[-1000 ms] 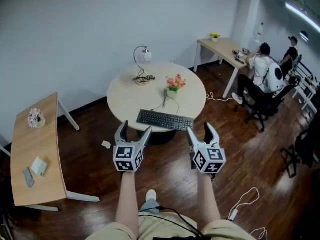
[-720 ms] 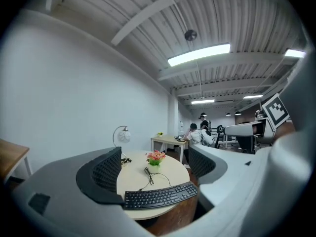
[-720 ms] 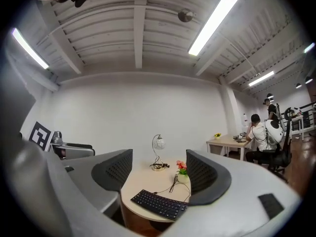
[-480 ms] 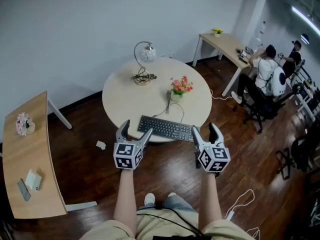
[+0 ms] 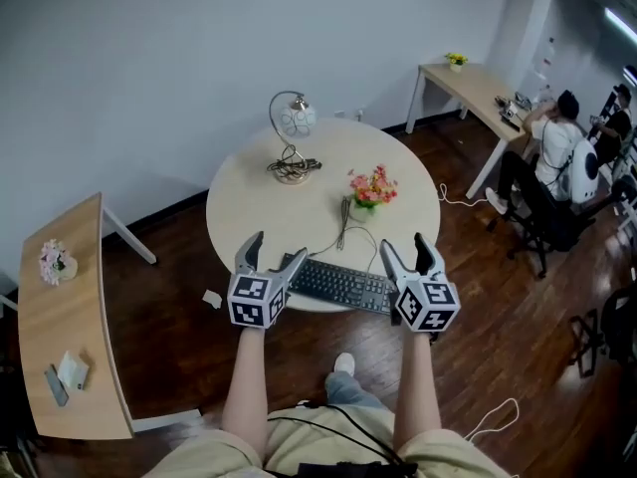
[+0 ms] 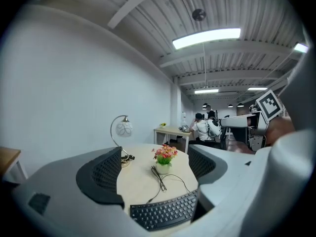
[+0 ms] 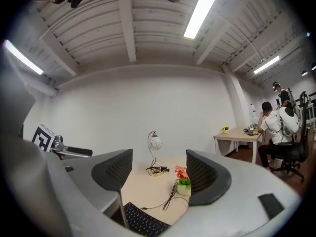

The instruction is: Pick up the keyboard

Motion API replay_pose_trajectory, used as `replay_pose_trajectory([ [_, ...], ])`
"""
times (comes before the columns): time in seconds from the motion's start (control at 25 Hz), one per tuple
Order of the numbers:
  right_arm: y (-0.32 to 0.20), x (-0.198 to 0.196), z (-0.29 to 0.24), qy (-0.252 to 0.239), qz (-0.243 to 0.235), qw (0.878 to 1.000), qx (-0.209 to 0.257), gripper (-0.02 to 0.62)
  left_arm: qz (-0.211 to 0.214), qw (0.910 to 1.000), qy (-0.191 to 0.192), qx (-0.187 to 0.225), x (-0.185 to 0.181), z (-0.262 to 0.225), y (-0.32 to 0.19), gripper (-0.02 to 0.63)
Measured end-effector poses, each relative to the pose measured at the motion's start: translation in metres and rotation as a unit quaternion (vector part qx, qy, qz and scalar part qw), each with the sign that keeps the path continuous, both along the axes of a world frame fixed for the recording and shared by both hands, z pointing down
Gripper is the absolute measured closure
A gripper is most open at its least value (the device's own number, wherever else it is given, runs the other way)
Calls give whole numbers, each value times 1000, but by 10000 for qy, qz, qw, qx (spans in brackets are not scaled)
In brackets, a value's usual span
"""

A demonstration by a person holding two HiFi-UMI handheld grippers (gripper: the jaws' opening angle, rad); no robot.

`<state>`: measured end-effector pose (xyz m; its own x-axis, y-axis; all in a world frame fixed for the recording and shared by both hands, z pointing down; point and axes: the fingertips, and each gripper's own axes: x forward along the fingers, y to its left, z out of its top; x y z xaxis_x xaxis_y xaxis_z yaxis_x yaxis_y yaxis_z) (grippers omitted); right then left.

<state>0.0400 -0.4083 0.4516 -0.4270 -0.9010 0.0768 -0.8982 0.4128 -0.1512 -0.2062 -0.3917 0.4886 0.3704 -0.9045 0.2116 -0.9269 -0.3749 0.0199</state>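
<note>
- Both grippers are empty with jaws spread wide: your left gripper [image 5: 276, 252] hangs at the keyboard's [image 5: 338, 284] 9 o'clock end, and your right gripper [image 5: 405, 247] at its 3 o'clock end. Neither one touches it, as far as I can judge.
- The keyboard lies flat at the 6 o'clock edge of the round table [image 5: 261, 202], angled slightly.
- Its cable [image 5: 343, 229] runs toward 12 o'clock and ends beside the flower pot [image 5: 370, 192]. If you lift fast or pull toward yourself, the cable may go taut and drag or tip the pot.
- The keyboard sits close to the table rim. A jaw bumping it before you close could slide it off toward your feet.
- If you close on one end only, the long body will likely sag or twist out of the jaws. Seat both ends before lifting.
- The lamp [image 5: 292, 132] at 11 o'clock stands well apart, so it is at little risk.
- In the head view the grippers cover both ends of the keyboard, so you cannot tell how far the jaws overlap it or whether it overhangs the rim.
- The right gripper view shows only a corner of the keyboard [image 7: 140, 222], low at 7 o'clock and cut off by the jaw, which suggests the gripper is aimed above it.
- The left gripper view shows more of the keyboard [image 6: 165, 211], but the far end is hidden behind the jaw.
- No view shows where the cable plugs in.
</note>
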Motion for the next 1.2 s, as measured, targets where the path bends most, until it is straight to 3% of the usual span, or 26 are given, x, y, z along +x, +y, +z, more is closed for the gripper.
replay_pose_trajectory([
  [0.28, -72, 4, -7, 246, -1209, 9917, 355, 244, 62, 9999, -47, -89, 46, -7, -86, 201],
  [0.52, -105, 22, 22, 247, -1407, 9897, 86, 244, 51, 9989, -238, -410, 64, 23, -108, 201],
  [0.84, -124, 18, 63, 625, -1407, 9873, -380, 244, 694, 9888, -350, -1271, 64, 102, -124, 201],
  [1.0, -117, 25, 85, 580, -1170, 9889, -707, 244, 1360, 9754, -605, -1627, 78, 140, -119, 201],
  [1.2, -102, 34, 125, 371, -613, 9923, -1012, 244, 2376, 9427, -1071, -2080, 98, 193, -111, 201],
])
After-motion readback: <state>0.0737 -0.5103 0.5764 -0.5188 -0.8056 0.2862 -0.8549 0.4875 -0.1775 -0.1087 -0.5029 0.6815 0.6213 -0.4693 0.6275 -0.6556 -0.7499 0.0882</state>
